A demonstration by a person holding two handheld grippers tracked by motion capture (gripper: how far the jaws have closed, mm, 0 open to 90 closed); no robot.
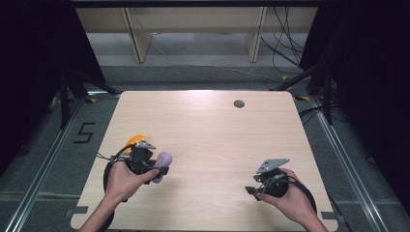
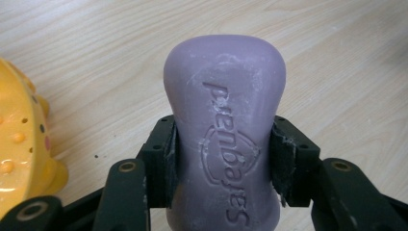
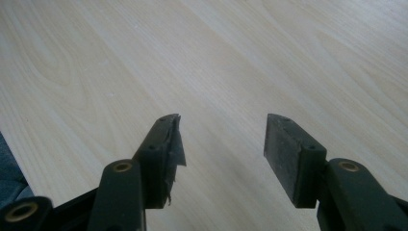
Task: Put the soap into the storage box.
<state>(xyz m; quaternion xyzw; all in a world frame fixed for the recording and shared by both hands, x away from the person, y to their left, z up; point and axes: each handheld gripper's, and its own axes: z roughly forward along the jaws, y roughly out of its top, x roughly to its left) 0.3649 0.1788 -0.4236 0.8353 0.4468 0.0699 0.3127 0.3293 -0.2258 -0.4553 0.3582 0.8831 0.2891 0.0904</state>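
gripping purple soap (image 2: 224, 139) beside yellow dish (image 2: 21, 144), left tool (image 2: 223, 159); right tool (image 3: 221, 149) agape near table edge (image 3: 12, 168)

The high view looks forward and down on the whole tabletop (image 1: 208, 140) from above. Each gripper view looks close along its own jaws at that same tabletop.

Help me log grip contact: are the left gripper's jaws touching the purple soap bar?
Touching. In the left gripper view, both black jaws of the left gripper press against the sides of the purple soap bar.

Left tool (image 1: 162, 166) gripping purple soap (image 1: 163, 159), wooden table (image 1: 208, 135)
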